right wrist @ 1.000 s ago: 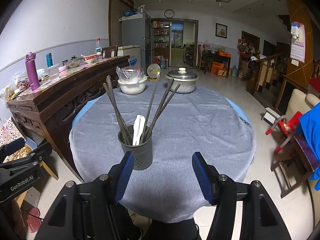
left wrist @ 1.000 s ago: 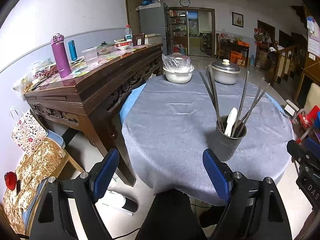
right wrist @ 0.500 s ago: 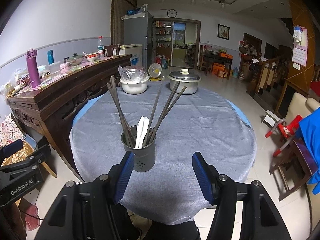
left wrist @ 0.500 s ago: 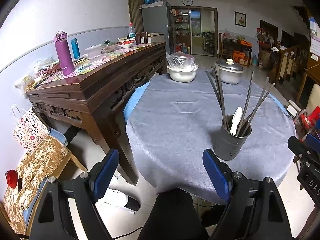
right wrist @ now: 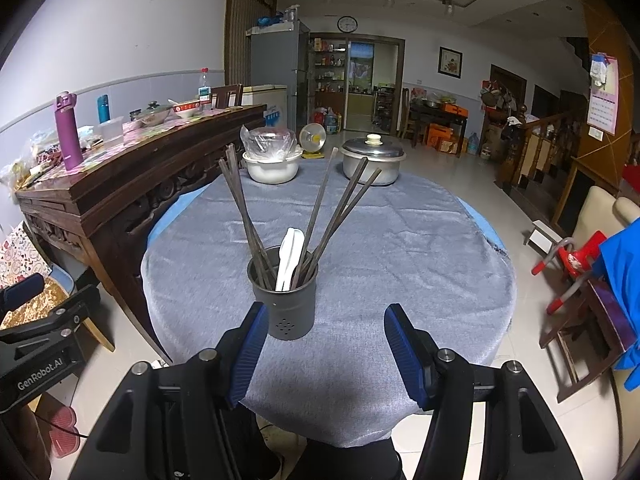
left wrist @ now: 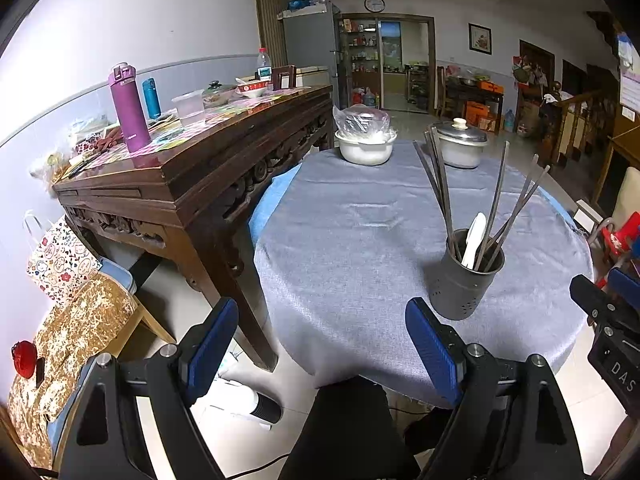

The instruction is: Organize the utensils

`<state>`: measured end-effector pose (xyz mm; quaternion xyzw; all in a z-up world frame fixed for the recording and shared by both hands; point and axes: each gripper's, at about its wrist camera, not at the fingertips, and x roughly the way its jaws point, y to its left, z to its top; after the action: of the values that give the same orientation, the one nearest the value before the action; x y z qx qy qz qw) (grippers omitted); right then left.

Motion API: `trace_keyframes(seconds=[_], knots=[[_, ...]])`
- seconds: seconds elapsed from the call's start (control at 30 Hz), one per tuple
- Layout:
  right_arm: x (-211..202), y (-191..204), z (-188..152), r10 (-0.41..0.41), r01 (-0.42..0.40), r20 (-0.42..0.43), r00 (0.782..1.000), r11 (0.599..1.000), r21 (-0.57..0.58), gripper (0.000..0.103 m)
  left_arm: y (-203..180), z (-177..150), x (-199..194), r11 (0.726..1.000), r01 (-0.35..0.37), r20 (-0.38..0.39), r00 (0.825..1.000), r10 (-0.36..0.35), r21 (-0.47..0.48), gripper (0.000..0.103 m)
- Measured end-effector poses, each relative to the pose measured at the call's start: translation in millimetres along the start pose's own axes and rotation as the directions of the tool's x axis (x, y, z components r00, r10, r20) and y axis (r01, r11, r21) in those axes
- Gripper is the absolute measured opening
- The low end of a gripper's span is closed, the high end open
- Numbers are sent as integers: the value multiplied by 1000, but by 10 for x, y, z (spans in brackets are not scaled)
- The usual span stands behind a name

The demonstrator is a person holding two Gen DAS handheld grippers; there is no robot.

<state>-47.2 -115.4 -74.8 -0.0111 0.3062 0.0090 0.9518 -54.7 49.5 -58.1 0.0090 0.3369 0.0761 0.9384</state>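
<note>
The round desk (right wrist: pixel 400 240) under a grey cloth carries a white basin (right wrist: pixel 272 166) and a lidded steel pot (right wrist: pixel 372 160) at its far edge. The dark utensil holder (right wrist: pixel 286 300), upright near the near edge, holds chopsticks (right wrist: pixel 240 204) and a white spoon (right wrist: pixel 289 256). Left gripper (left wrist: pixel 320 344) and right gripper (right wrist: pixel 324 344) both hover with jaws apart, empty.

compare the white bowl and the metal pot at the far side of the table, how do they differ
The white bowl is pale and plastic-looking, while the metal pot is shiny steel. The white bowl is topped by a crumpled clear plastic bag; the metal pot wears a fitted lid with a pale knob. From the right wrist view, the white bowl sits left of the metal pot. Both rest on the grey tablecloth at the far edge.
</note>
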Motion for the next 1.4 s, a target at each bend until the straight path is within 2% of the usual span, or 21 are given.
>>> trace_keyframes(seconds=[1.4], knots=[[-1, 158, 59, -15, 15, 21, 1000, 999, -29, 64, 181, 15, -13, 1000, -4, -2, 1000, 4, -9, 86]])
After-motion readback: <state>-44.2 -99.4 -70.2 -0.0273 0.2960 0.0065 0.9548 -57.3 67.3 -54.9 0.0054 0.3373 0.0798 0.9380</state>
